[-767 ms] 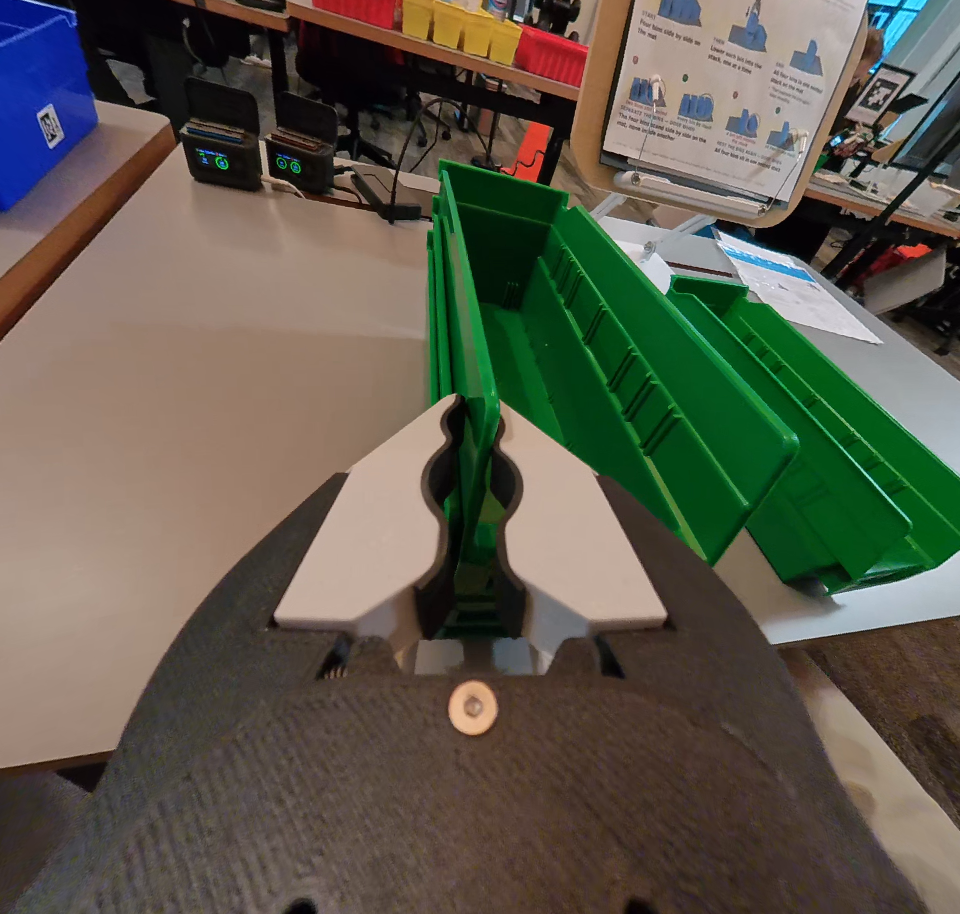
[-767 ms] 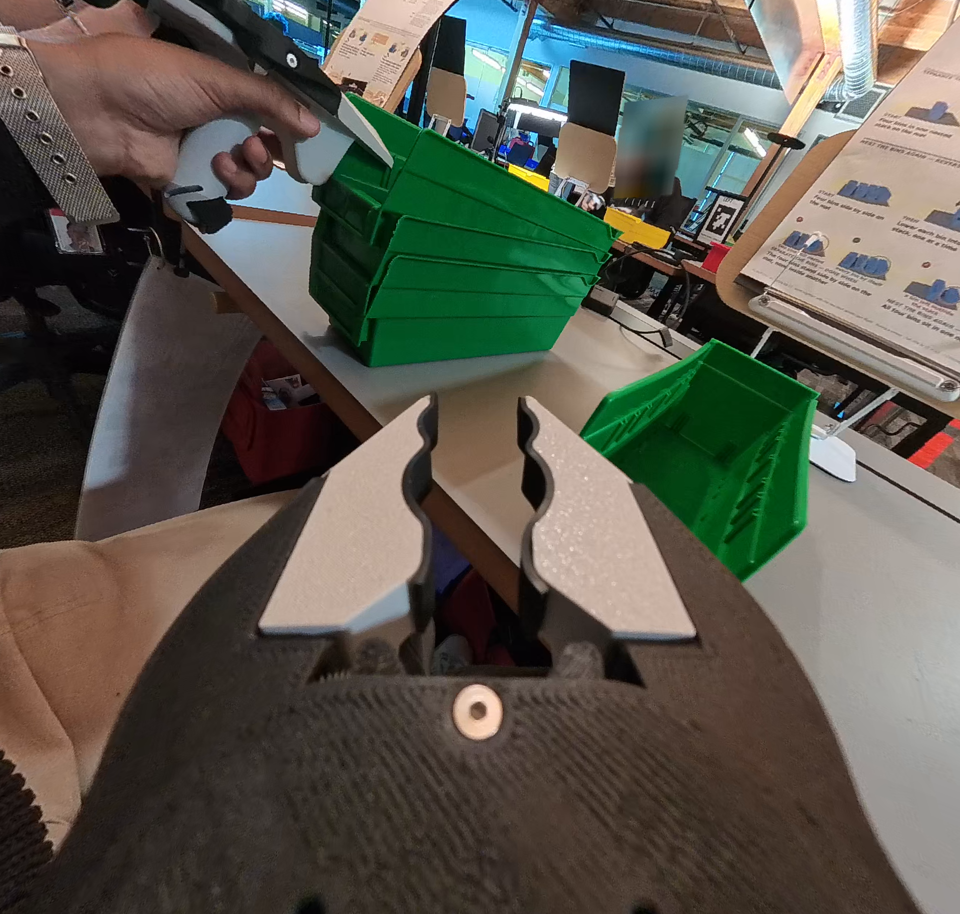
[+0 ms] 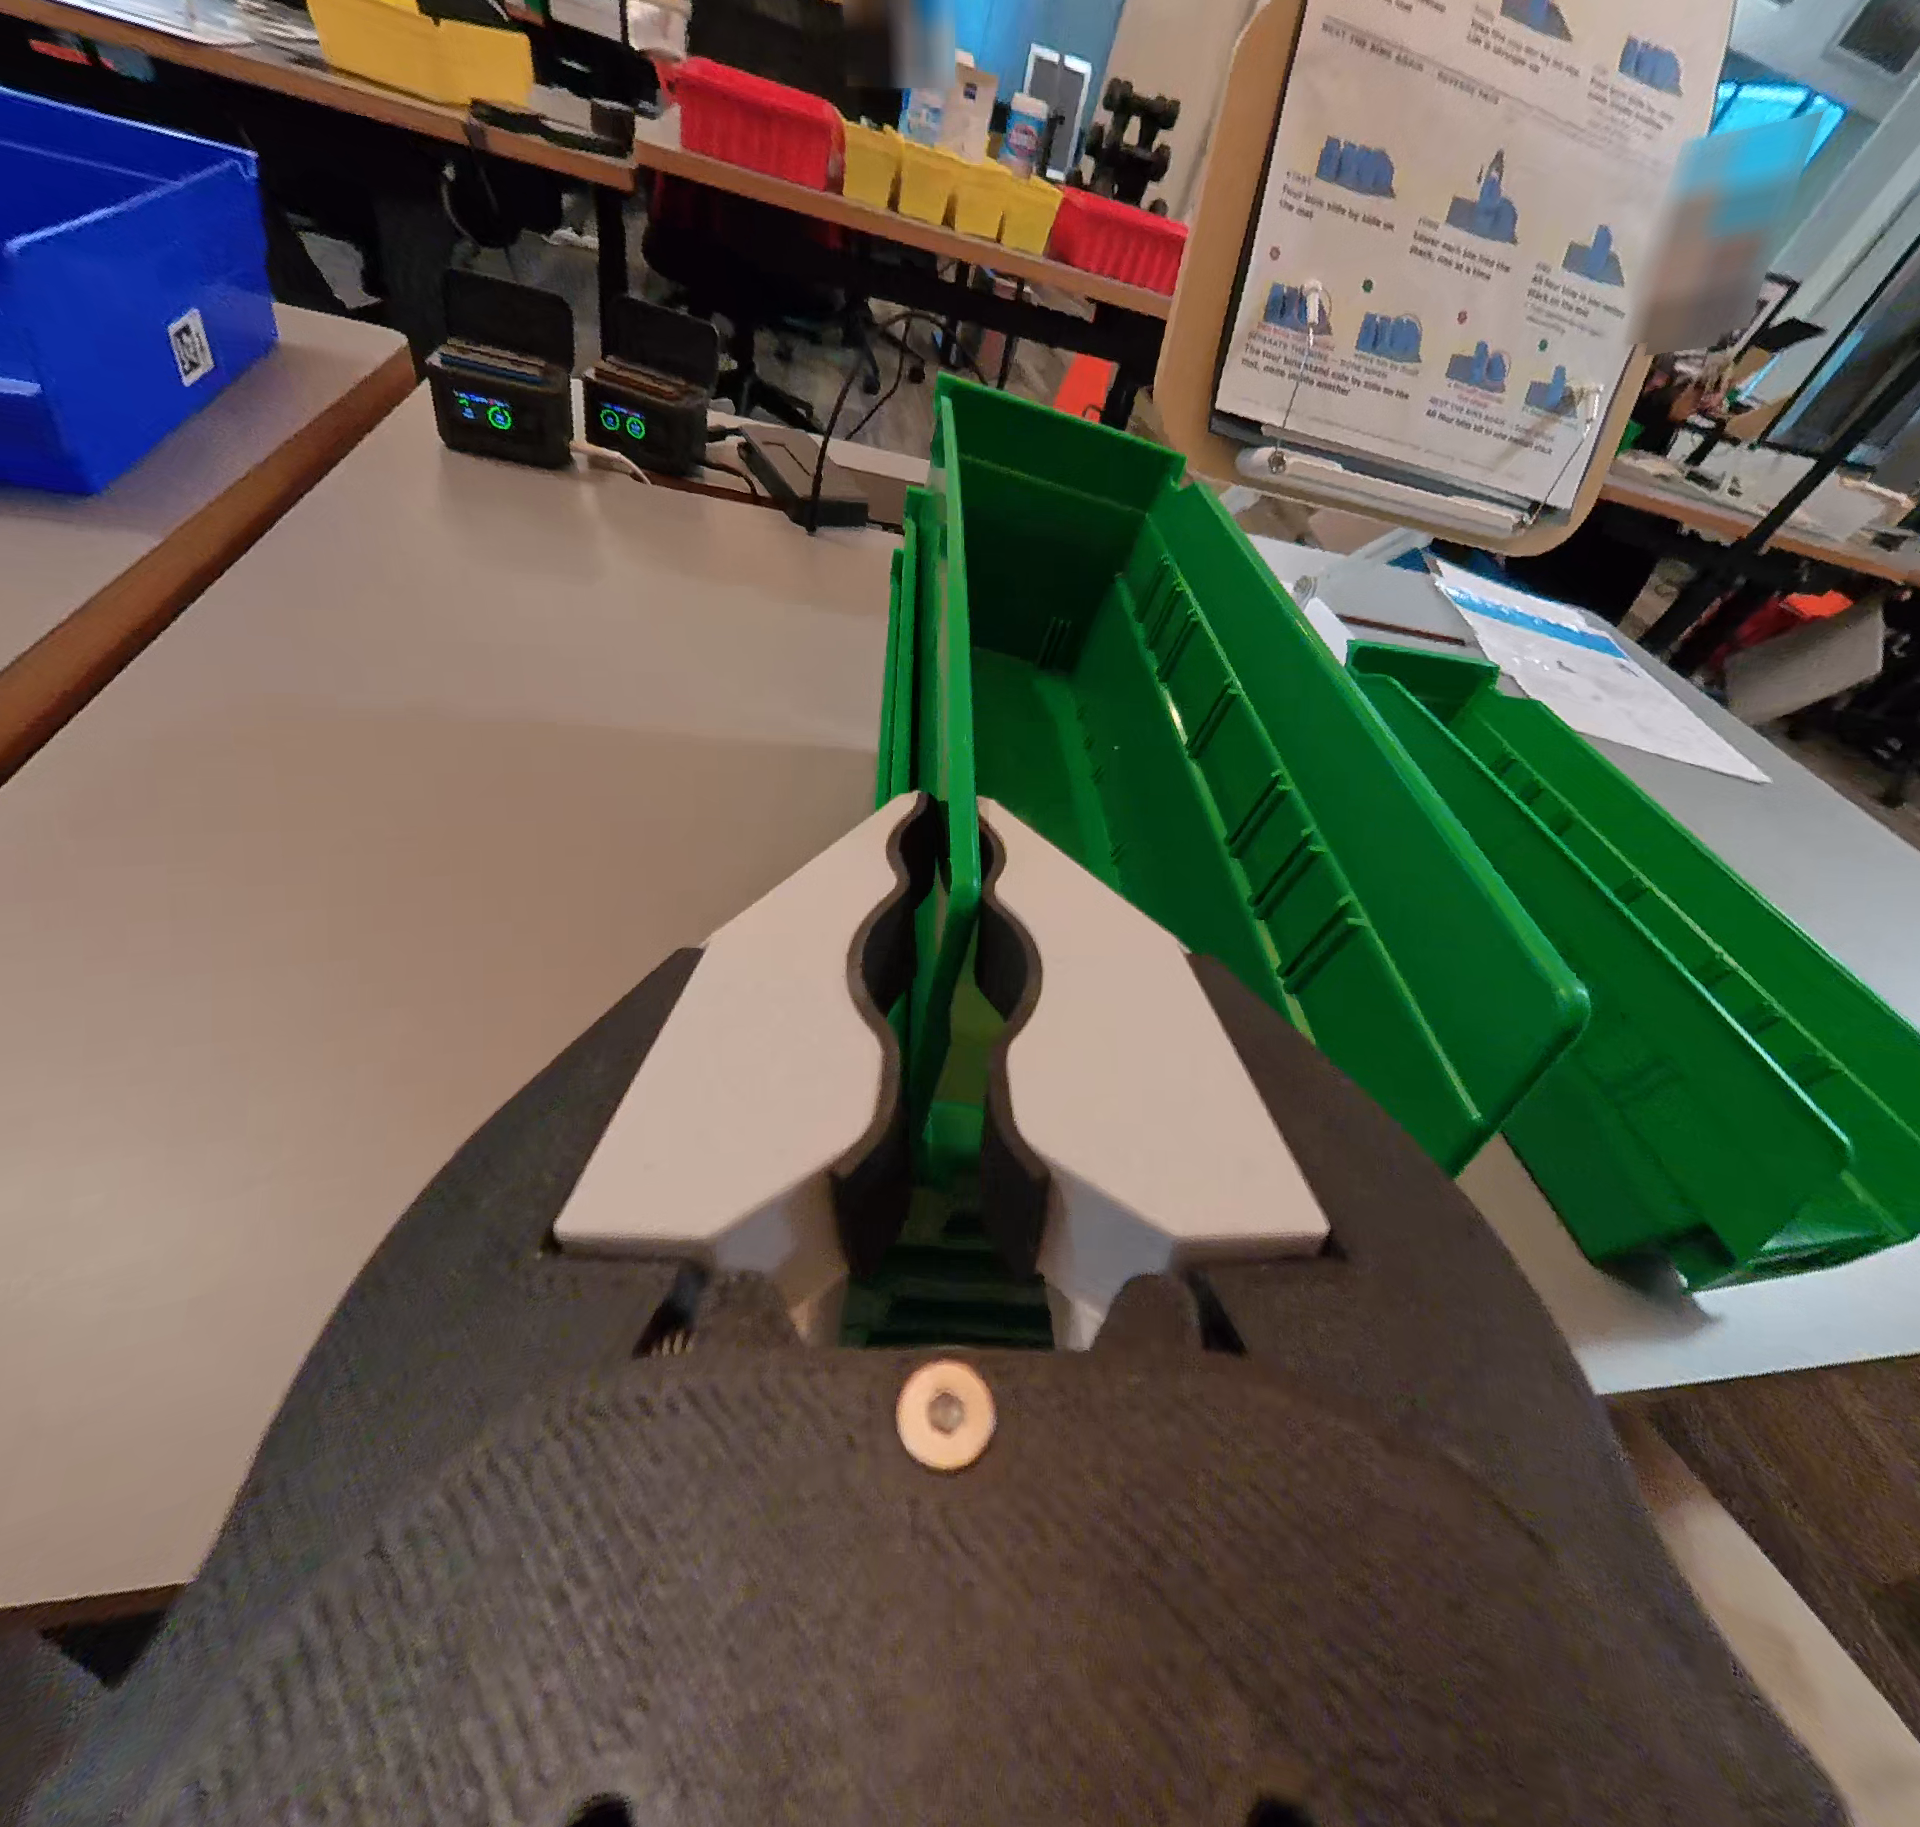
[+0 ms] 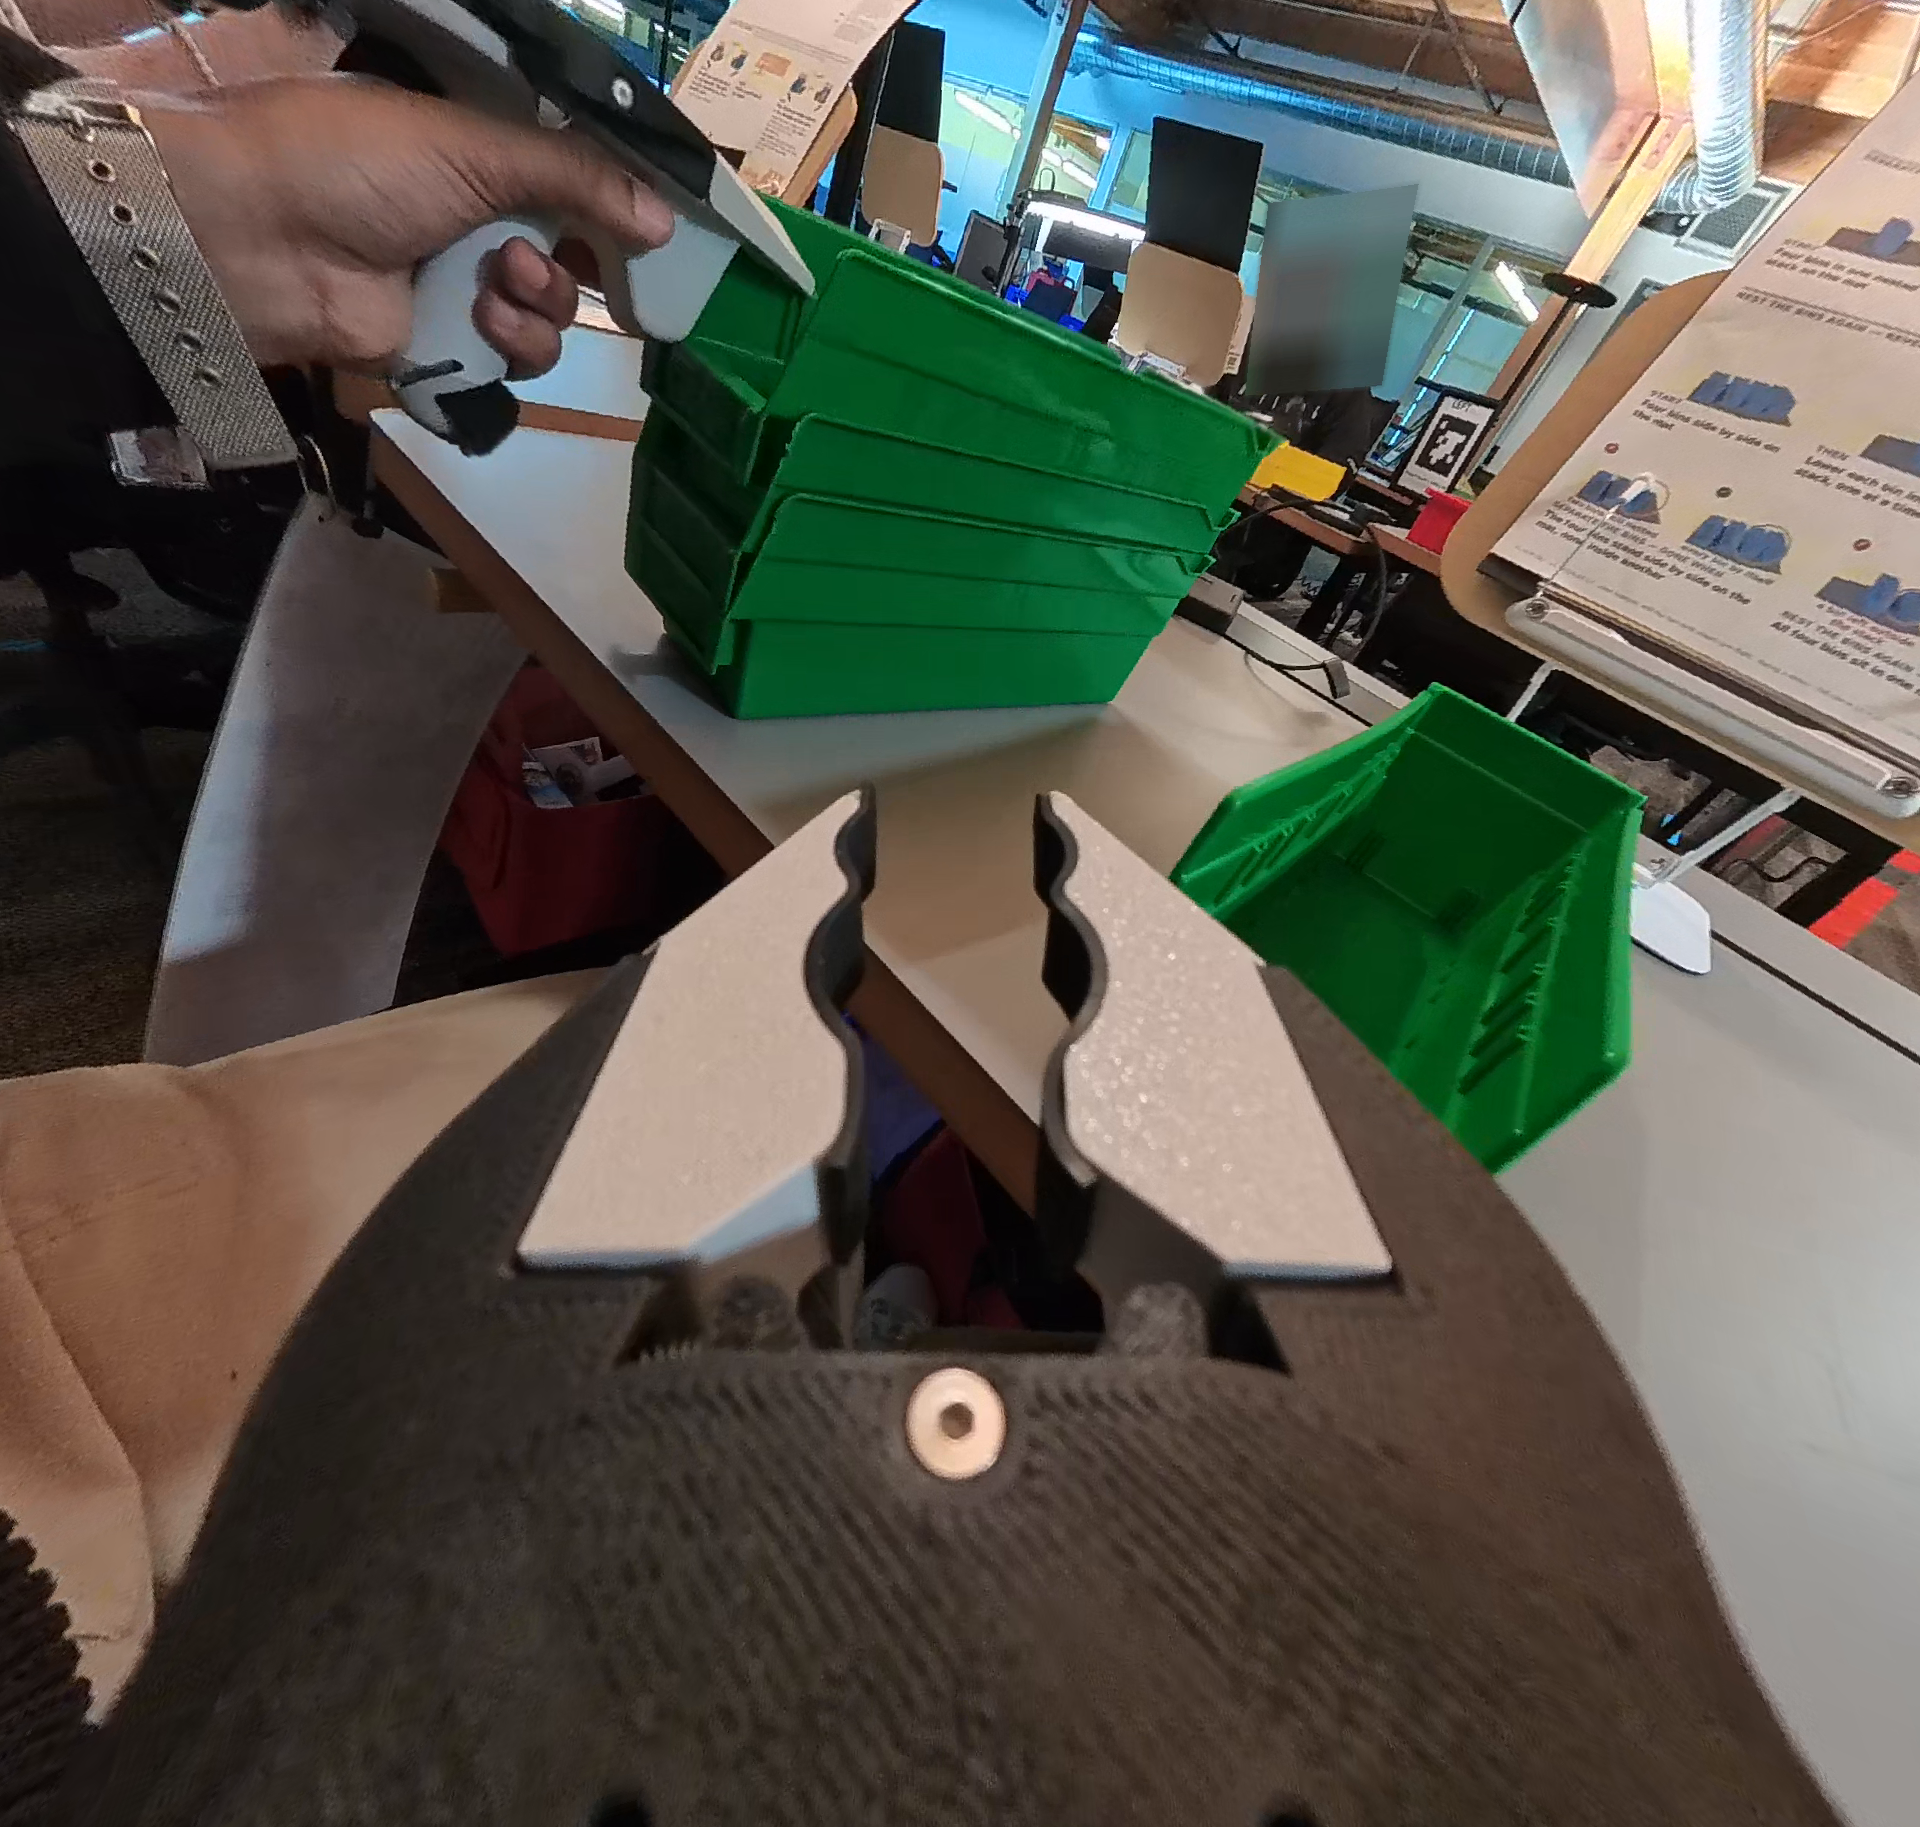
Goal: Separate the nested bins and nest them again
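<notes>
**Left hand-held gripper pinches the top bin's rim; right one hangs spread off the bench edge**

The left hand-held gripper (image 3: 948, 827) is pressed together on the long side rim of the top bin (image 3: 1101, 697), the green wall running straight out between its two grey fingers (image 3: 769, 1029). That top bin sits tilted in the stack of green bins (image 4: 935, 541), its gripped side raised above the rims below it. From the right wrist view, four rims show one above the other in the stack, which stands on the grey bench (image 3: 416, 738) close to its front edge. A person's hand (image 4: 343, 208) holds the left hand-held gripper's white handle at the near upper corner of the stack.

A single green bin (image 4: 1455, 925) rests apart from the stack, to its right on the bench, tipped so that its open side faces the right wrist camera. In the left wrist view it lies just beside the stack, close to the lifted bin's right wall.

The right hand-held gripper (image 4: 954, 811) is spread, with nothing between its fingers, and hangs over the front edge of the bench, well apart from both the stack and the single bin.

Behind the bench, an instruction board (image 3: 1455, 219) stands on a stand, two small black chargers (image 3: 566, 395) with lit screens sit at the far edge, and a blue bin (image 3: 114, 291) rests on the neighbouring table at left.
</notes>
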{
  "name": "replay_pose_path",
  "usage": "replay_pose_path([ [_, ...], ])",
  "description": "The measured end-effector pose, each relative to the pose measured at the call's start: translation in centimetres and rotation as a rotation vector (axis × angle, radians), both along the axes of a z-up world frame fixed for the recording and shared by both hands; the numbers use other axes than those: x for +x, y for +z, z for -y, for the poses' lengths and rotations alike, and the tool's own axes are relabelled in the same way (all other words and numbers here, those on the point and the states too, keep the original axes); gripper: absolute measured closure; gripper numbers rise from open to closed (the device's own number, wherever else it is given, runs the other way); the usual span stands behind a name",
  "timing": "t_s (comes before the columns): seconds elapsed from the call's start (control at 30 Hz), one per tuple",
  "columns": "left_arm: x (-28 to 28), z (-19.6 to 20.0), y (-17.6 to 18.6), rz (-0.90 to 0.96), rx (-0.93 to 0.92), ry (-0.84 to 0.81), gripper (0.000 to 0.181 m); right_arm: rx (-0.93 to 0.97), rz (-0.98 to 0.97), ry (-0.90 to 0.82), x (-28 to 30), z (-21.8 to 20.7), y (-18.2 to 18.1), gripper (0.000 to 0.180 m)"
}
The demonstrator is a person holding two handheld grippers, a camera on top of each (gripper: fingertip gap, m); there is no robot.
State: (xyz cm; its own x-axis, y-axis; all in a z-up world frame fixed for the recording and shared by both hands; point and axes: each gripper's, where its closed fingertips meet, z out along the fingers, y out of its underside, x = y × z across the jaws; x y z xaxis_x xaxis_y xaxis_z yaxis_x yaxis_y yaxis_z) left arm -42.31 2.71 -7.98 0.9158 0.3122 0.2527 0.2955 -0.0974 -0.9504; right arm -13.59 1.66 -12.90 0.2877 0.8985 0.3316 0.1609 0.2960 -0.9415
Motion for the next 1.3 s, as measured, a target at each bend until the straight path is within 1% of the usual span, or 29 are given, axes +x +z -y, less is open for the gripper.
replay_pose_path([
  [0.03, 0.0, 0.0, 0.1, 0.006, 0.012, 0.004, 0.181, -0.001, 0.0, 0.0, 0.0, 0.0, 0.0, 0.15],
  [0.1, 0.0, 0.1, 0.7, -0.007, 0.052, 0.01, 0.181, -0.002, -0.001, -0.002, 0.1, -0.1, 0.0, 0.15],
  [0.2, 0.2, 0.5, 2.4, -0.064, 0.138, 0.035, 0.181, -0.006, -0.003, -0.001, 0.1, -0.2, 0.0, 0.15],
  [0.27, 0.2, 0.7, 3.0, -0.075, 0.152, 0.049, 0.181, -0.008, -0.003, -0.001, 0.1, -0.2, 0.0, 0.15],
  [0.63, 0.4, 0.5, 1.3, -0.038, 0.188, 0.07, 0.181, -0.004, -0.001, 0.0, 0.0, -0.1, 0.0, 0.15],
  [0.77, 0.2, 0.2, 0.1, -0.001, 0.144, 0.069, 0.181, -0.003, -0.001, 0.001, 0.0, -0.1, 0.0, 0.15],
  [0.97, 0.2, 0.1, -0.5, -0.037, 0.088, 0.082, 0.181, -0.002, 0.0, 0.001, 0.0, -0.1, 0.0, 0.15],
  [1.3, 0.2, 0.1, -0.9, -0.04, 0.079, 0.078, 0.181, -0.001, 0.002, 0.001, 0.0, -0.2, -0.1, 0.15],
])
